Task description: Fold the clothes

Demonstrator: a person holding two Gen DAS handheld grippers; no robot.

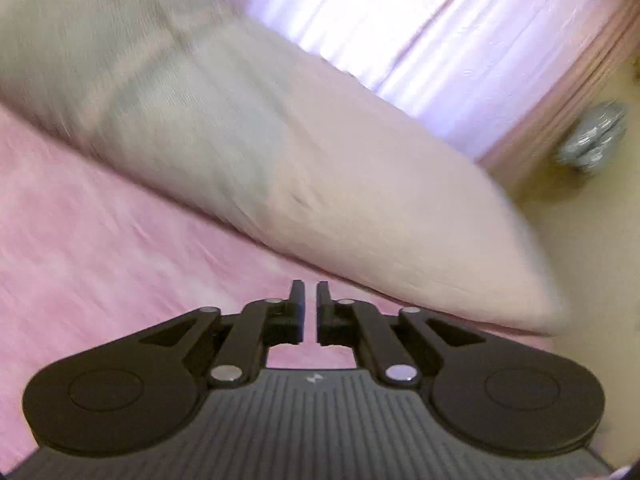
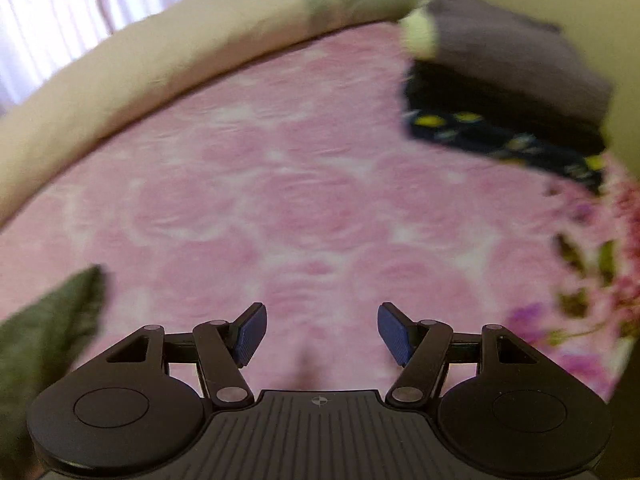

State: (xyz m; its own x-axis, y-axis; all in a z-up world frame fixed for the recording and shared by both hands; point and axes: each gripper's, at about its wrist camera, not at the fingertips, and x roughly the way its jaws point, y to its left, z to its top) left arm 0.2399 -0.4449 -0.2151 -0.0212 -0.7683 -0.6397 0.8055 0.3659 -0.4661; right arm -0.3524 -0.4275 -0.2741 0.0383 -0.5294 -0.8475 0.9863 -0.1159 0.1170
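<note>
We are seeing the left tool [image 1: 310, 292] nearly together, gripping nothing; the right tool [image 2: 322, 334] is spreading apart over open pink bed [image 2: 280, 184]; folded stack [image 2: 508, 92] is sitting at the far edge.

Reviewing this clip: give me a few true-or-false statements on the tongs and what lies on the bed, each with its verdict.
1. The right tongs are spread wide with nothing between them. True.
2. The left tongs grip a garment. False: their fingers stand nearly together with only a narrow gap, and no cloth shows in it.
3. A stack of folded clothes sits at the far right of the pink bedspread. True.
4. The long pillow is dark blue. False: it is pale cream and grey.
5. A green cloth lies at the lower left in the right wrist view. True.
</note>
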